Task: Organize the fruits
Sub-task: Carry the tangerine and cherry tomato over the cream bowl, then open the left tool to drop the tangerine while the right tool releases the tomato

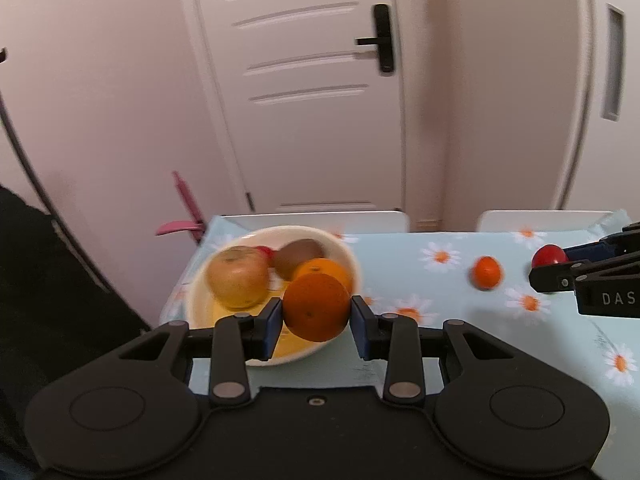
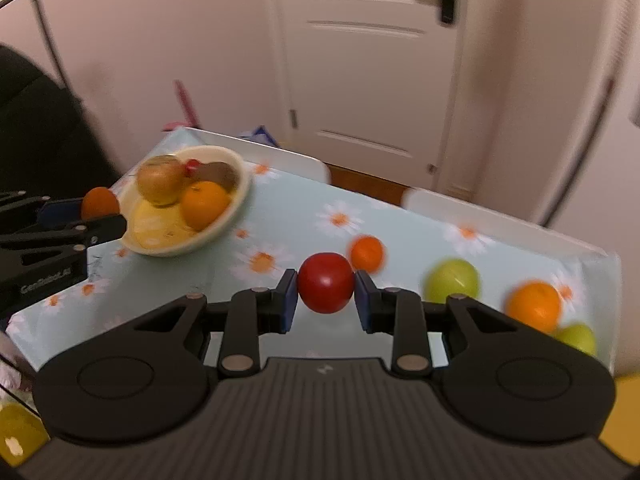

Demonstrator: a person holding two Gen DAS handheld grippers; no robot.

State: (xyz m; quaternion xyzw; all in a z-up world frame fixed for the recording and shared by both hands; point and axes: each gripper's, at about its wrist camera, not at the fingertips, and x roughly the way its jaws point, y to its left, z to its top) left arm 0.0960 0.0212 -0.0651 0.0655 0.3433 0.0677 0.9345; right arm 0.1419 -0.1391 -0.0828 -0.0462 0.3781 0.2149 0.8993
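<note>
Left gripper [image 1: 317, 312] fingers pinching an orange [image 1: 317, 307] beside the bowl [image 1: 344, 252]; right gripper [image 2: 325, 294] fingers pinching a red fruit [image 2: 325, 288].

A daisy-print tablecloth [image 2: 304, 216] carries a cream bowl [image 2: 224, 228], tangerine [image 2: 367, 254] and green apple [image 2: 452, 280].

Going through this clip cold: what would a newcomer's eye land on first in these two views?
Each hand-held gripper grips a fruit above the daisy-print tablecloth: the left hand-held gripper is clamped on a dark orange just in front of the cream bowl, the right hand-held gripper on a red fruit. The bowl already holds several fruits, while more oranges and green fruits lie loose on the cloth to the right.
</note>
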